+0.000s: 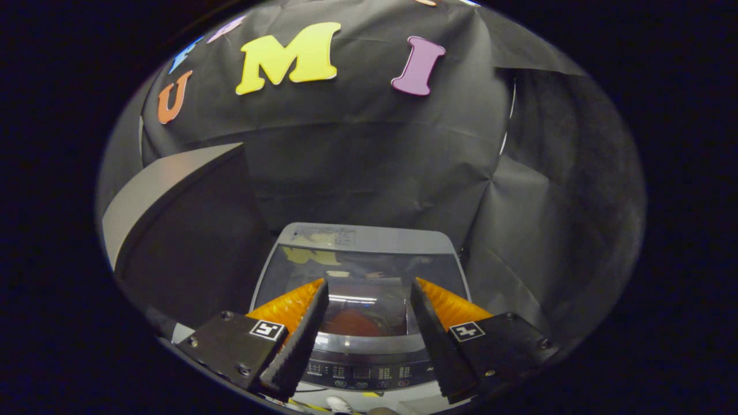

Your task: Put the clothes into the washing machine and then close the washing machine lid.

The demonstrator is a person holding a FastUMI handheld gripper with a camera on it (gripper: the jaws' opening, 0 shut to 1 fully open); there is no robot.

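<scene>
Black cloth (369, 150) hangs all around the back of the booth, with folds and creases in it. A big dark box with a grey top (173, 225) stands in front of the cloth, beside the washing machine's far left corner.

The washing machine (360, 346) sits low down, below the gripper. Its lid (360, 276) is shut and lies flat. The lid is dark and see-through, with a grey band along its far edge. Something reddish (354, 324) shows through the glass near the lid's front edge. I think it is the clothes, but I cannot tell for sure. A strip of buttons and little lights (360, 373) runs along the machine's front edge.

The gripper (369, 291) hangs over the lid. Its two fingers are spread wide apart, and they hold nothing. They are black with orange backs. The tips point toward the middle of the lid. I cannot tell if they touch it.
</scene>
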